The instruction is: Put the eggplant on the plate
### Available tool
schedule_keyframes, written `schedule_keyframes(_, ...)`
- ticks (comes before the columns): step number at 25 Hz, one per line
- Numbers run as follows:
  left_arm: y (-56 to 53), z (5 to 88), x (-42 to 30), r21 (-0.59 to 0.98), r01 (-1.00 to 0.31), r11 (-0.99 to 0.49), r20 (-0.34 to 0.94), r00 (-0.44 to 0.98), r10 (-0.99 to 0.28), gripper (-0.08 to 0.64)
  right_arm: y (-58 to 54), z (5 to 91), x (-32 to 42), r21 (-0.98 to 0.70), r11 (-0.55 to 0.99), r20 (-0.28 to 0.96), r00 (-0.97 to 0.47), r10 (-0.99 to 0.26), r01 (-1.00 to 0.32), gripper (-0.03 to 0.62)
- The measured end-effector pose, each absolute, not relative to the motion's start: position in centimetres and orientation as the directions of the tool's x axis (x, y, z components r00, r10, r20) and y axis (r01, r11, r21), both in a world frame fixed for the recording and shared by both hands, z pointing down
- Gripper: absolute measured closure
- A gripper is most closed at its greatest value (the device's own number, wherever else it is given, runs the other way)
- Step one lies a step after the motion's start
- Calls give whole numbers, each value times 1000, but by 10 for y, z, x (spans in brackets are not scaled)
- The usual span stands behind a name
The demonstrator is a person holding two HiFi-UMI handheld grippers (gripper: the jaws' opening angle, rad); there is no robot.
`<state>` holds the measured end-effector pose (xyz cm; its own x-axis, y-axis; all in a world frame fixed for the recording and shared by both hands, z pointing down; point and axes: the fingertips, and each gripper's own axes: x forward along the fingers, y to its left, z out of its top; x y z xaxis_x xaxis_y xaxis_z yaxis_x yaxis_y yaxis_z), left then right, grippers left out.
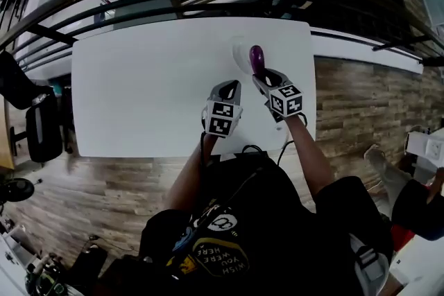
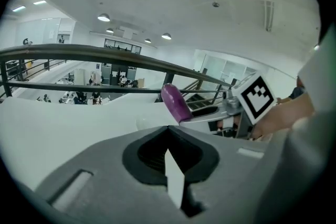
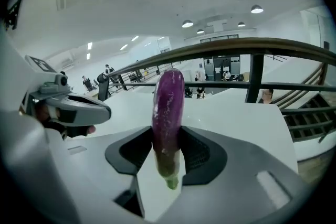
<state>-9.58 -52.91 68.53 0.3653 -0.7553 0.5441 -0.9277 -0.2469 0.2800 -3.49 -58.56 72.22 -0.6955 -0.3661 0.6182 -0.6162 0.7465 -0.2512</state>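
Skin of glossy, faintly speckled purple covers the long, slim eggplant (image 3: 168,107), which pales to a green stem stub at its lower end. It stands nearly upright, stem end down, clamped at its lower part between the black ribbed pads (image 3: 202,152) of the right gripper (image 3: 168,132), which press on it from both sides. The rounded purple tip rises well above the jaws.

The head view shows what the gripper views do not. The eggplant (image 1: 256,57) is held over the far right part of the plain white rectangular table (image 1: 139,93), with the right gripper (image 1: 259,75) just beside the left gripper (image 1: 232,85). A faint pale oval next to the eggplant may be the white plate (image 1: 239,57), though it barely stands out from the tabletop.

The left gripper view gives a side look at the eggplant (image 2: 176,103), leaning up out of the right gripper (image 2: 202,113). The left gripper's (image 2: 168,129) own grey jaws meet at their tips with nothing between them.

Only the right gripper view shows the stem end and the pads' hold. The left gripper (image 3: 79,106) is at its left edge, and a dark curved railing (image 3: 236,47) lies beyond.
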Motion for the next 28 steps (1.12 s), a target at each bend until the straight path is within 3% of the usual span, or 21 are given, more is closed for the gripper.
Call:
schedule_keyframes(8, -517, 715, -107, 305, -940, -151, 604, 314, -732, 555, -639, 815, -45, -145, 776, 826, -507, -247, -613, 419)
schedule_keyframes(15, -502, 722, -119, 322, -942, -94, 622, 286, -729, 555, -643, 843, -52, -44, 803, 917, -342, -203, -594, 419)
schedule_keyframes(19, -492, 718, -121, 319, -942, -100, 612, 285, -738, 555, -637, 842, -50, 17, 805, 916, -313, -250, -593, 405)
schedule_keyframes(24, -485, 725, -123, 318, -941, -113, 608, 294, -738, 555, -624, 827, -28, 2, 766, 869, -378, -319, -643, 368)
schedule_keyframes(28, -481, 703, -137, 327, -935, -137, 597, 317, -737, 555, -593, 767, -16, -83, 693, 776, -482, -406, -716, 434)
